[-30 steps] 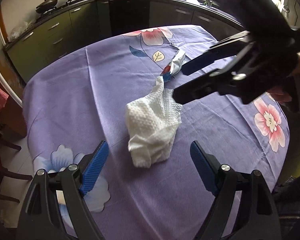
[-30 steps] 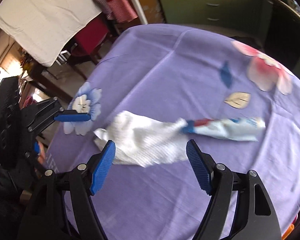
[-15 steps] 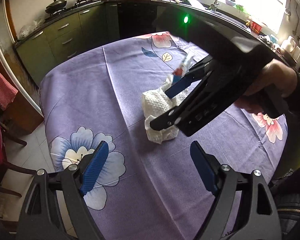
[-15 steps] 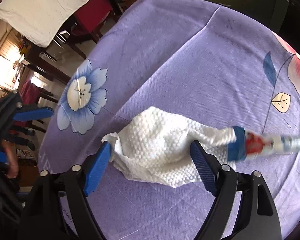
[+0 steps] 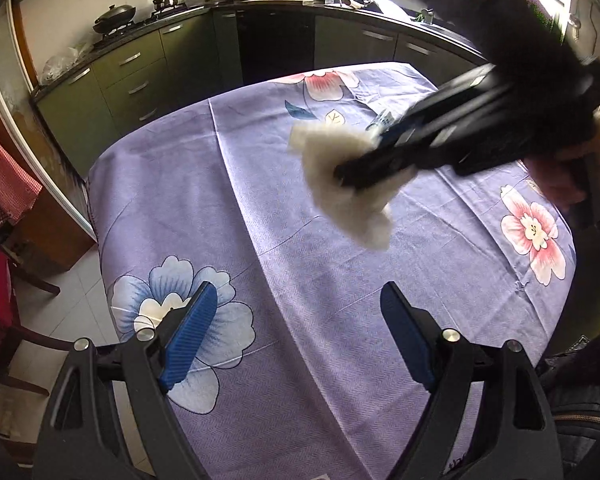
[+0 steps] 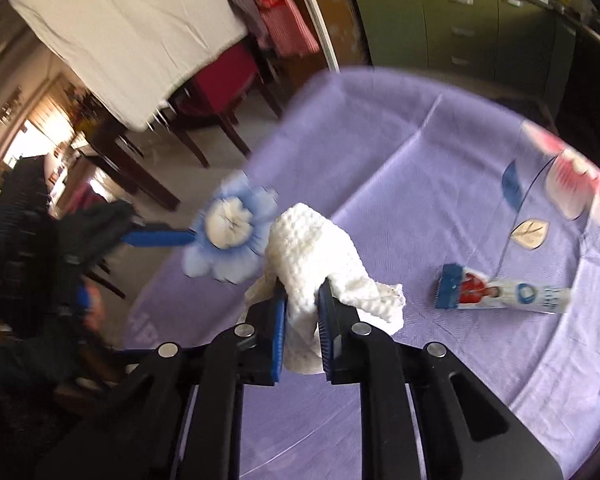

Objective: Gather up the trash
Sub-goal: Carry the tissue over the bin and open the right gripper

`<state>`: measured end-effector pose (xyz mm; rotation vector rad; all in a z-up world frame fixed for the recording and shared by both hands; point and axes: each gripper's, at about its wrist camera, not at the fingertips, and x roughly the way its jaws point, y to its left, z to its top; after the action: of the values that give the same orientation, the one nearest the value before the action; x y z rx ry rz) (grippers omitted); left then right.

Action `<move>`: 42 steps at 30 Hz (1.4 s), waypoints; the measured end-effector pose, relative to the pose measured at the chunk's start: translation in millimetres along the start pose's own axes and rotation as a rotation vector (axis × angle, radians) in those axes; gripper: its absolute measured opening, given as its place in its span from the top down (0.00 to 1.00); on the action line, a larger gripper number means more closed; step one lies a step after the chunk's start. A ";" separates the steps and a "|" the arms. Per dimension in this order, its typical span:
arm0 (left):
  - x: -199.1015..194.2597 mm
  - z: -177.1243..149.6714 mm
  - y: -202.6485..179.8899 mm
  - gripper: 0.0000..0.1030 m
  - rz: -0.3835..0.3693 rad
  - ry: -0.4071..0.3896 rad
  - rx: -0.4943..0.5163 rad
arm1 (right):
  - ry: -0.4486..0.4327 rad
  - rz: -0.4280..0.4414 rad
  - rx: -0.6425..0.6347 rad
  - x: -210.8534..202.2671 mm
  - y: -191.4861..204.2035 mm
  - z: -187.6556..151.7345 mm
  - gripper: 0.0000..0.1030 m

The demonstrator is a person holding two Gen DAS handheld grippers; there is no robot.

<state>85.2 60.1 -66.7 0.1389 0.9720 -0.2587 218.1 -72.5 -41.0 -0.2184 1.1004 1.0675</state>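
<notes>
Two grippers: the left gripper [image 5: 296, 336], low in its frame, gapes wide and empty; the right gripper [image 6: 302, 312], just closed, pinches the paper towel [image 6: 312, 252] mid-frame above the tablecloth [image 6: 400, 200]. That limp wad could slip free; the wrapper [image 6: 500, 294] at right could get left behind.

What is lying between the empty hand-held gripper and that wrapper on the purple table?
Only bare tablecloth lies on the table between them. Above it, the right hand-held gripper, its jaws just closed on the paper towel, hangs across the line from the left hand-held gripper to the wrapper.
</notes>
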 end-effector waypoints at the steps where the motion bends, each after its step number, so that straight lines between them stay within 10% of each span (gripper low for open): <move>1: -0.8 0.7 -1.4 0.23 -0.002 -0.002 0.003 | -0.033 -0.003 -0.002 -16.2 1.4 -1.3 0.85; 13: 3.2 16.2 -37.4 0.23 -0.034 -0.003 0.082 | -0.246 -0.349 0.298 -178.2 -105.0 -89.3 0.85; 19: 15.1 32.9 -63.5 0.23 -0.072 -0.004 0.124 | -0.244 -0.617 0.550 -236.7 -202.2 -181.1 0.84; 26: 27.4 46.2 -93.7 0.23 -0.086 0.016 0.187 | -0.185 -0.677 0.810 -255.1 -305.3 -268.5 0.80; 29: 29.7 49.4 -100.5 0.23 -0.088 0.024 0.204 | -0.165 -0.673 0.879 -251.8 -332.6 -290.9 0.72; 31: 30.8 52.0 -104.2 0.22 -0.089 0.025 0.216 | -0.144 -0.670 0.910 -251.0 -348.5 -301.6 0.45; 35: 33.5 55.7 -108.6 0.20 -0.092 0.024 0.234 | -0.177 -0.806 0.911 -268.9 -341.7 -310.4 0.43; 42: 50.7 64.1 -106.6 0.20 -0.111 0.039 0.244 | -0.303 -0.741 0.797 -279.7 -268.8 -293.2 0.36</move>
<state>133.8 -64.9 -73.1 0.3142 0.9861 -0.4779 237.6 -558.3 -49.2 0.1694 0.9672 -0.0361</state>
